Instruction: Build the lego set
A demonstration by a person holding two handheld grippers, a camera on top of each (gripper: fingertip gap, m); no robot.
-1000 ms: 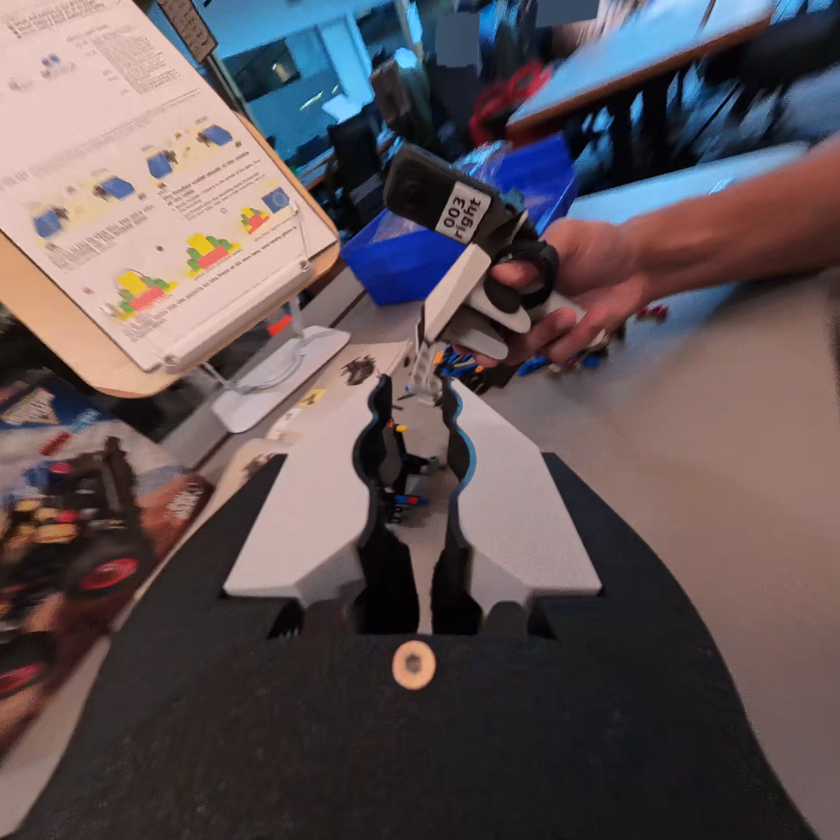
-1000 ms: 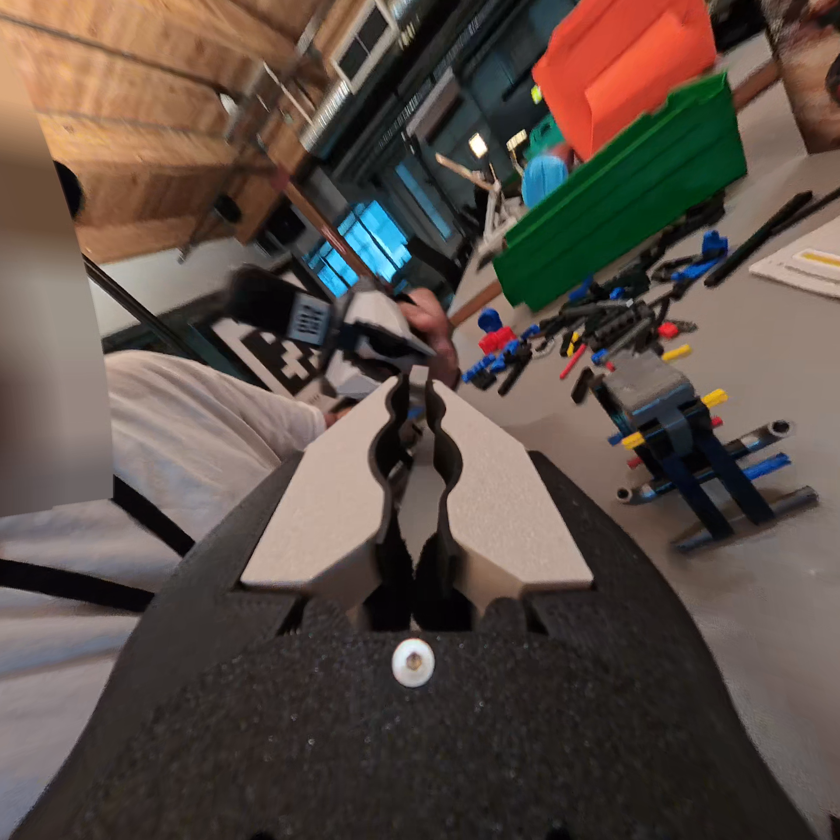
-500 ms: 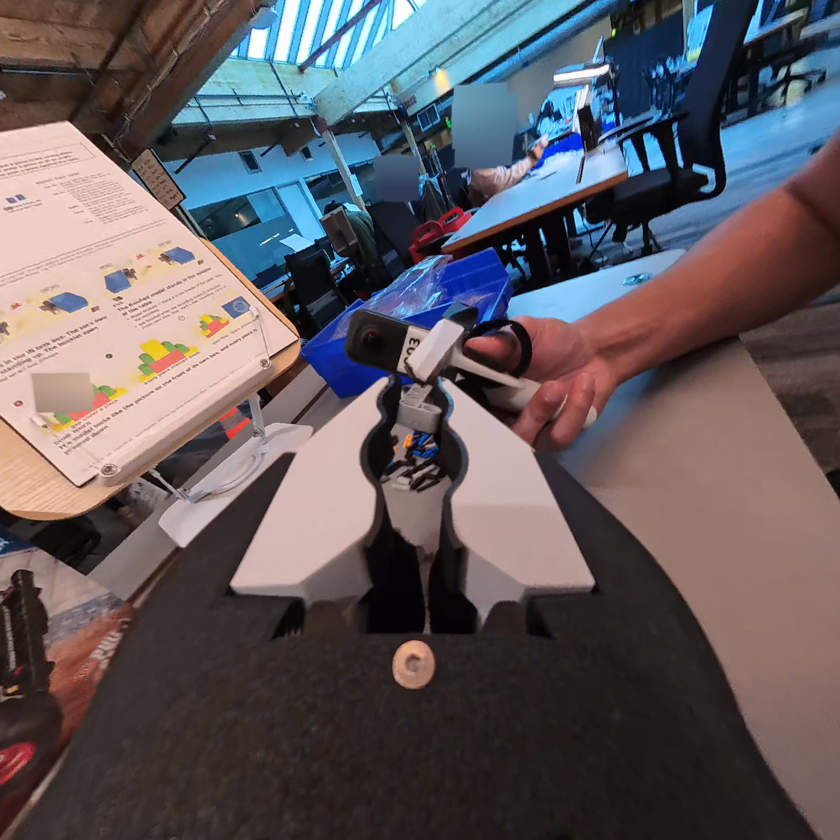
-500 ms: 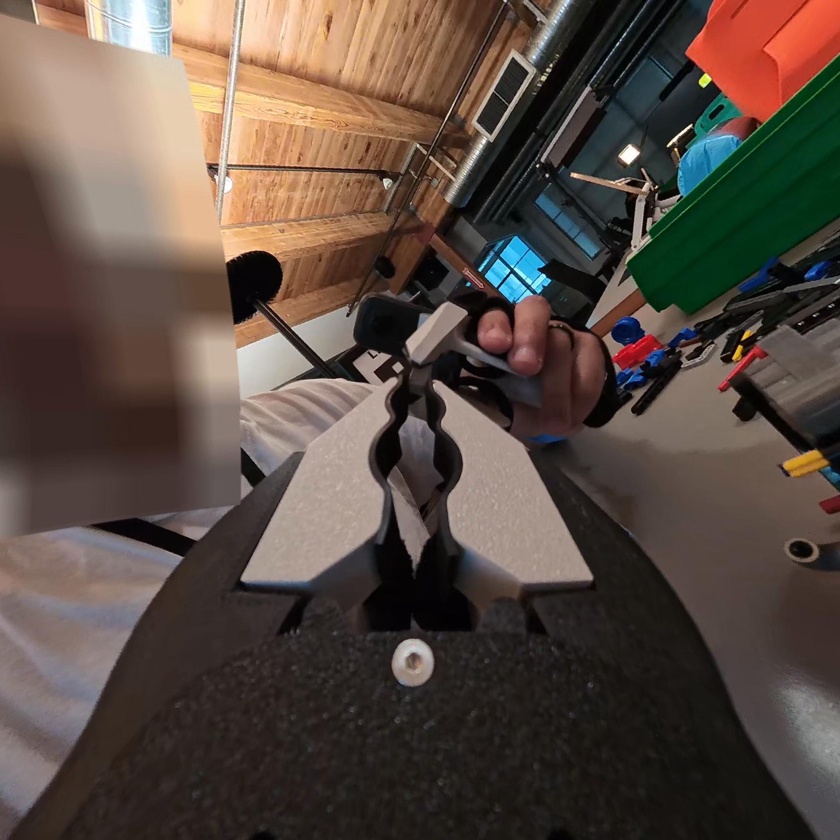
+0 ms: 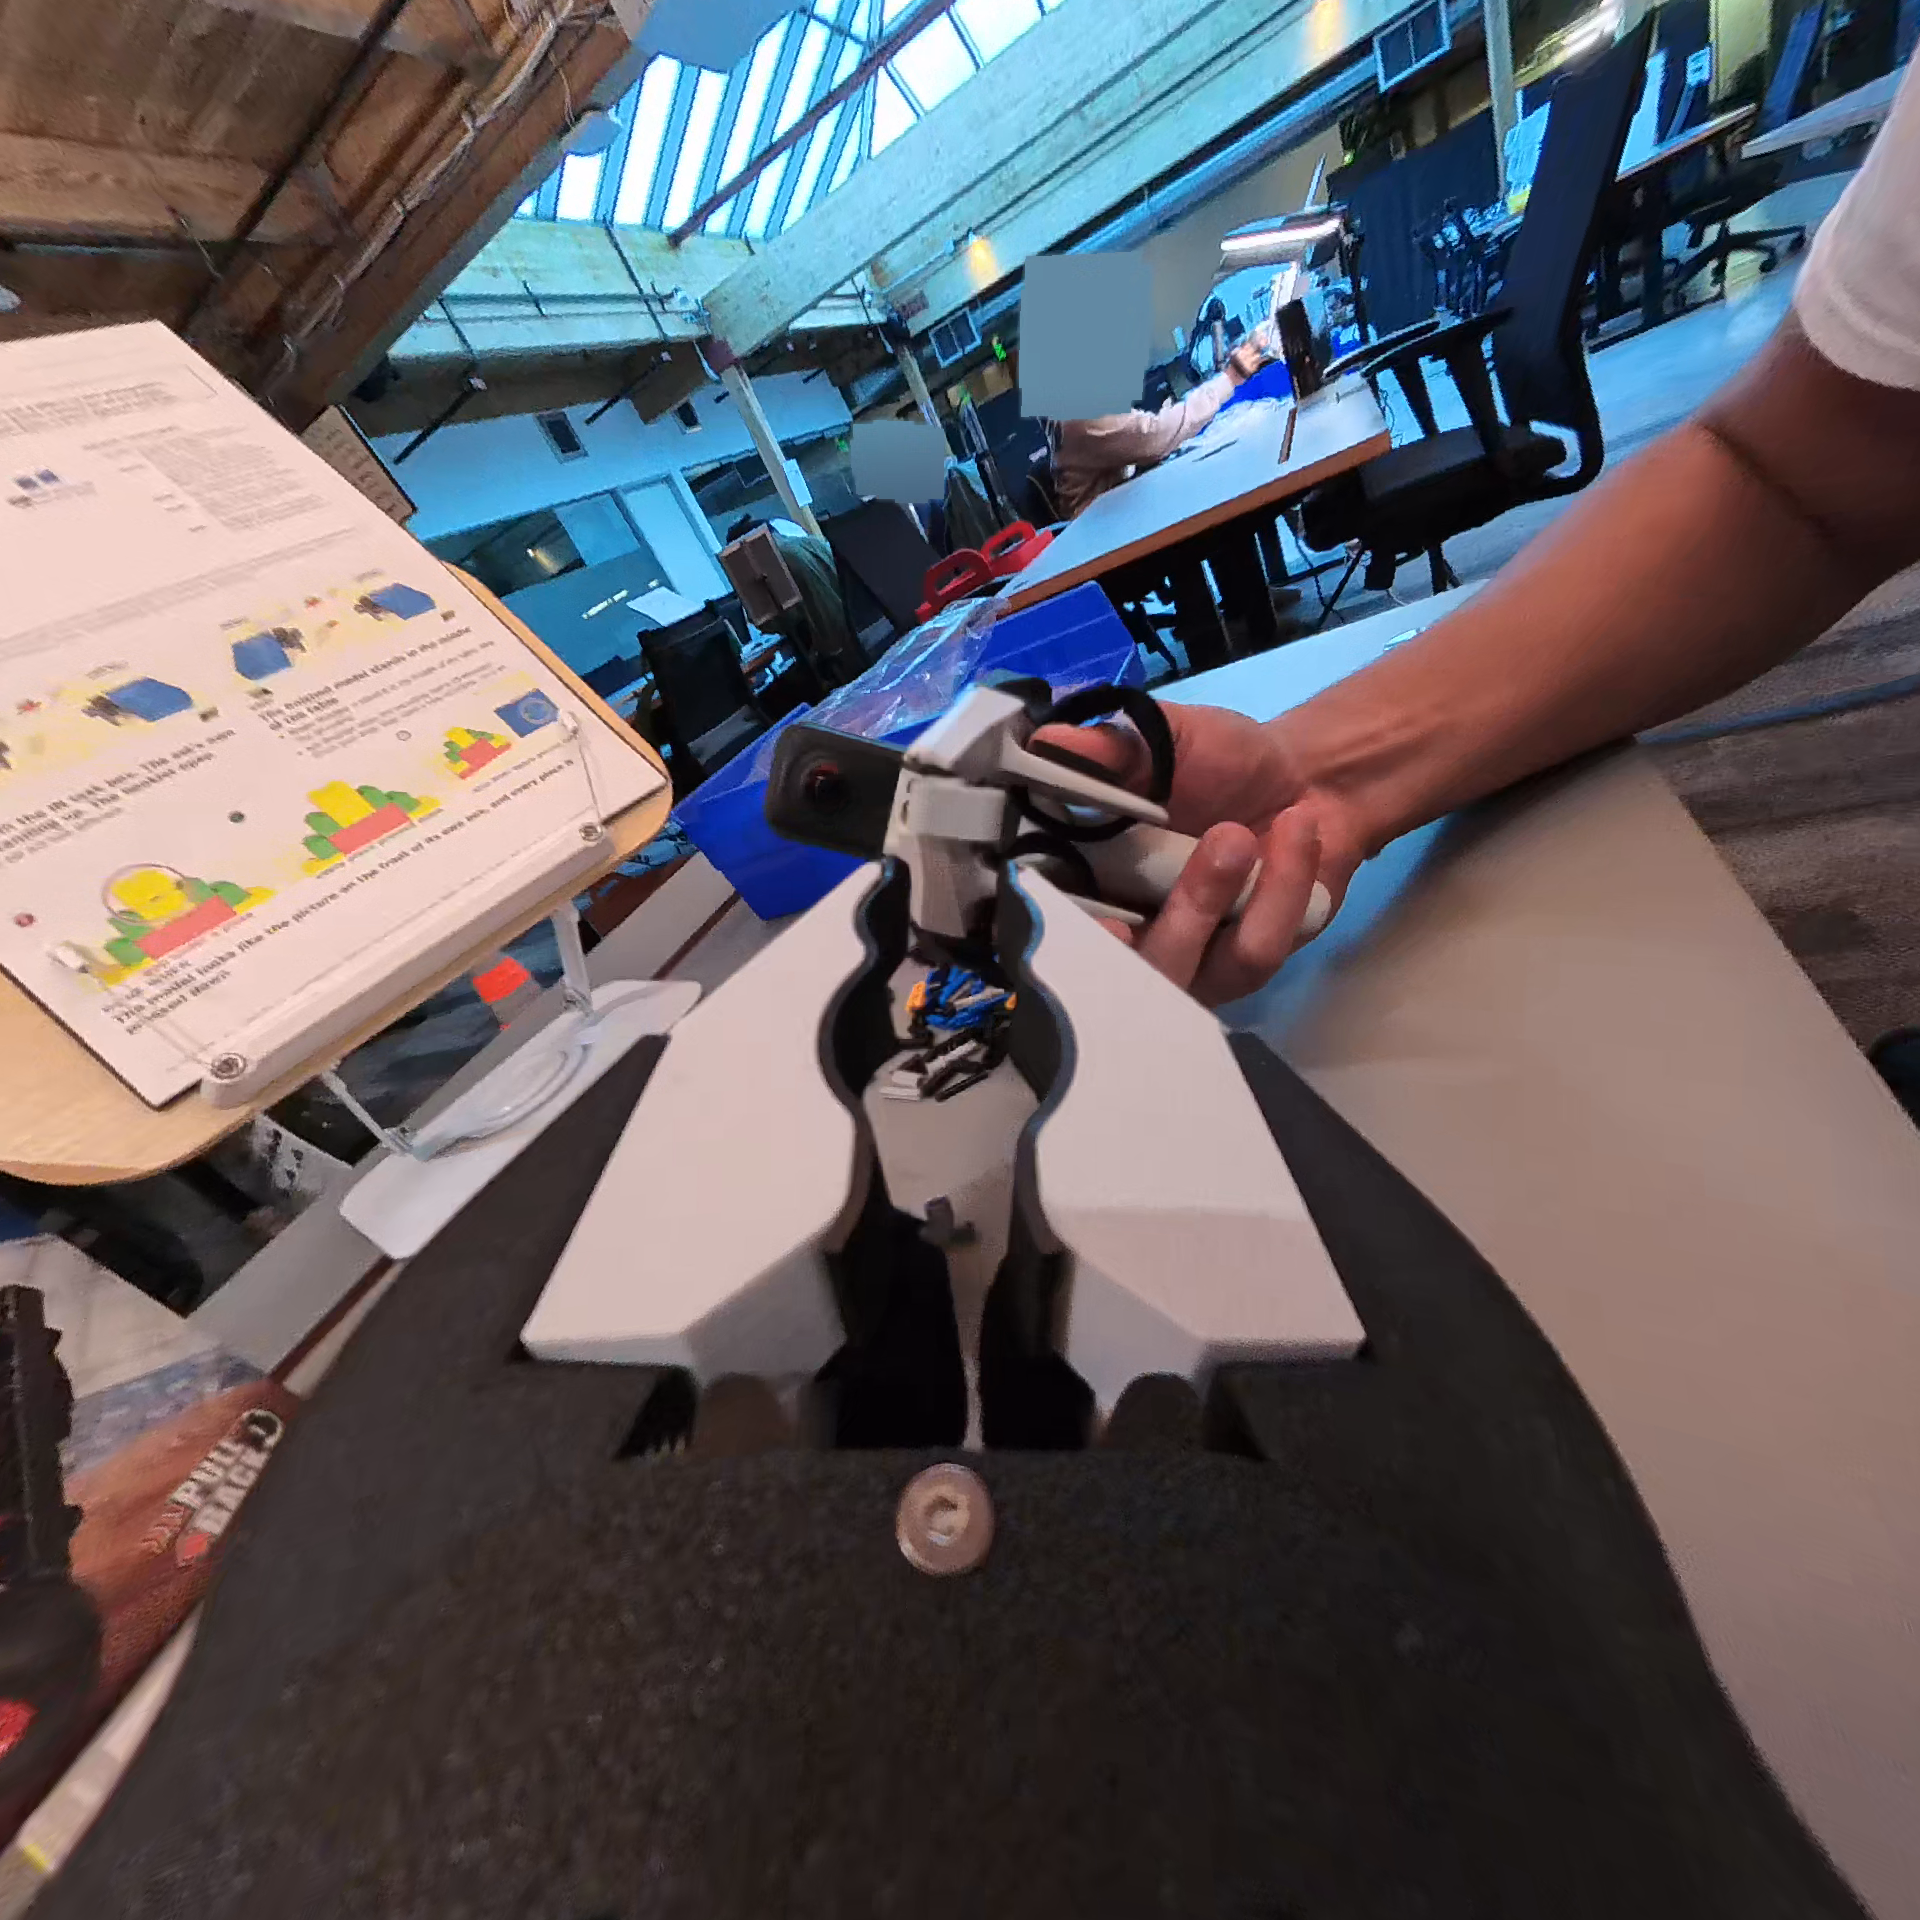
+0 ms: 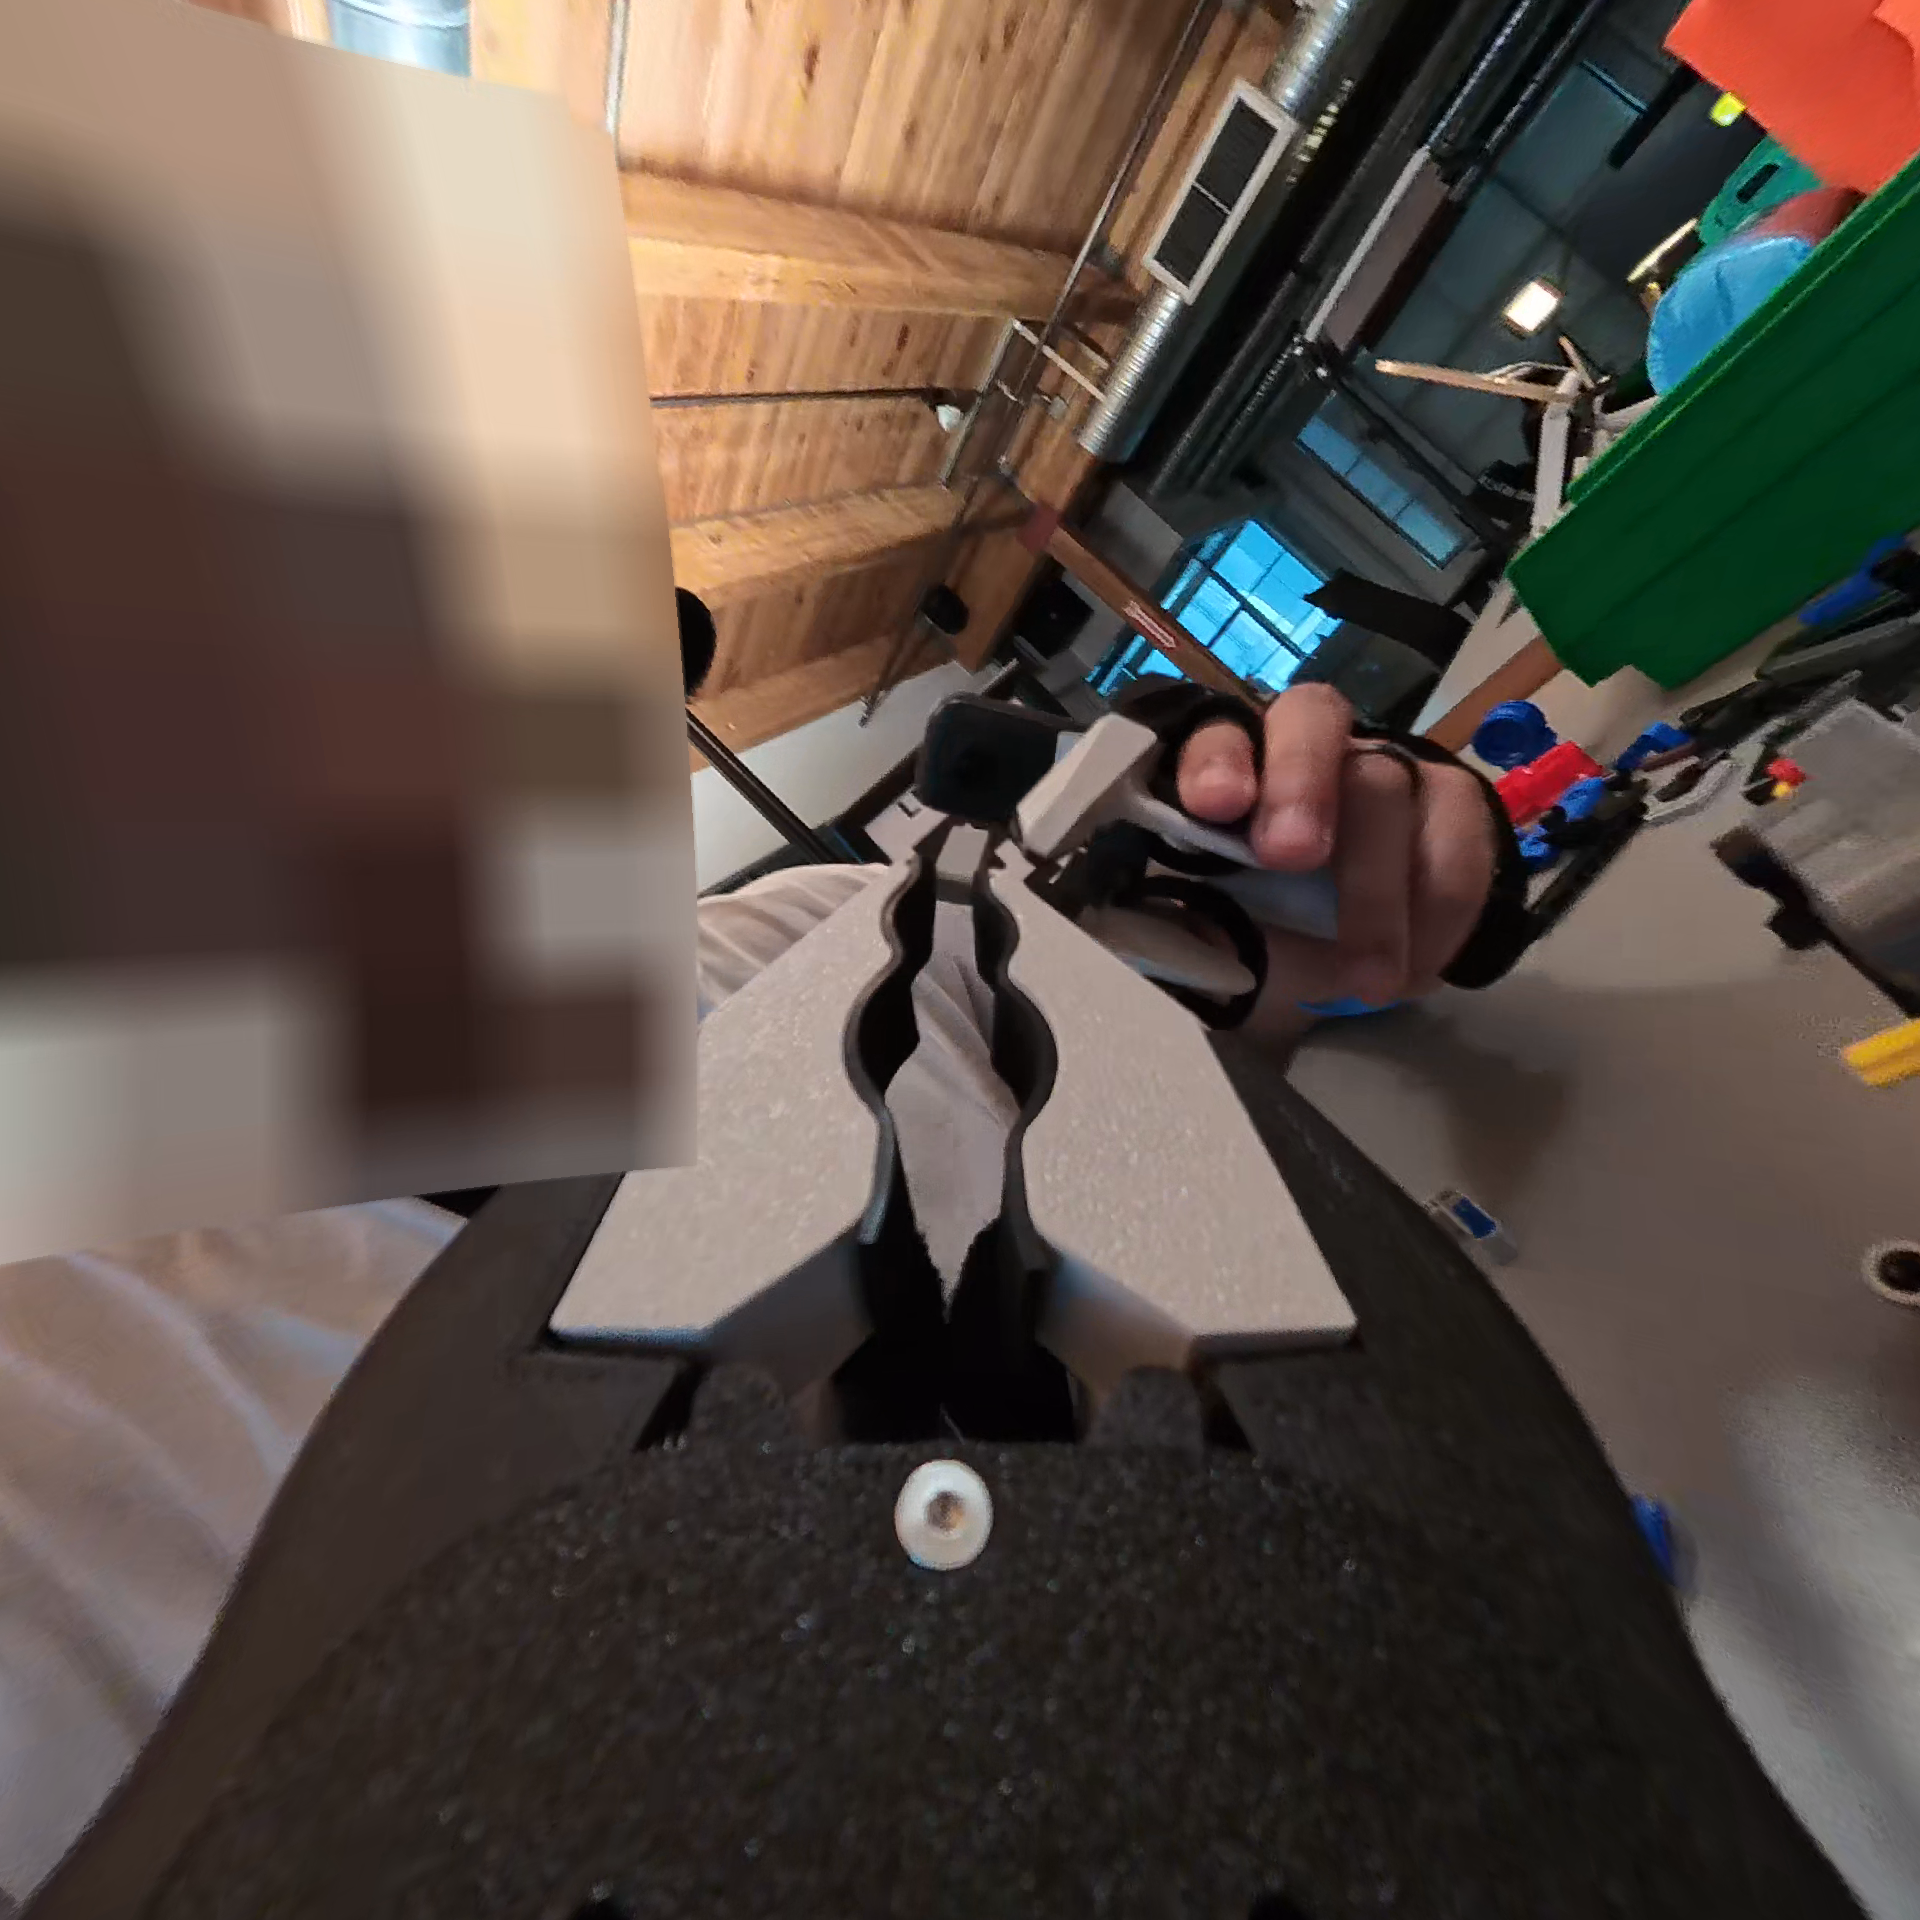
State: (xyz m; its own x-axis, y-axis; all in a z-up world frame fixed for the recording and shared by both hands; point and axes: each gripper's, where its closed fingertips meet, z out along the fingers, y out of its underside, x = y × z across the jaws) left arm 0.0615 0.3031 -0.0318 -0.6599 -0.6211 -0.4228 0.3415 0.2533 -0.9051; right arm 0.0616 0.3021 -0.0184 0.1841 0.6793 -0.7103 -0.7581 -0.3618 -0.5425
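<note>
My left gripper [image 5: 943, 894] fills the near half of the left wrist view. Its pale fingers are parted by a narrow gap, and the tips of the other tool sit right in that gap at 12 o'clock. I cannot tell whether anything is pinched there.

Through the gap I see a small heap of blue and black lego pieces [image 5: 956, 1013] on the grey table [image 5: 1507, 1143]. From 2 to 4 o'clock the table is bare out to its far edge, so there is free room that way. At 9 o'clock the printed lego box [image 5: 125, 1507] lies at the near edge. Above it, at 10 o'clock, the instruction sheet on its wooden board stand [image 5: 260, 727] overhangs. At 11 o'clock the blue plastic bin [image 5: 748, 831] stands just behind the tips. The bare right hand [image 5: 1226, 831] comes in from 2 o'clock.

In the right wrist view my right gripper [image 6: 956, 862] shows only a thin slit between its fingers. I cannot tell if it grips anything.

Just past it at 1 o'clock is the left hand [image 6: 1382, 852]. At 3 o'clock lie a small blue-and-white piece [image 6: 1465, 1226] and a yellow pin [image 6: 1881, 1055]. Farther out at 2 o'clock are the grey part-built model [image 6: 1860, 831] and the red and blue loose bricks [image 6: 1548, 779]. The long green bin [image 6: 1714, 520] closes off that side.
</note>
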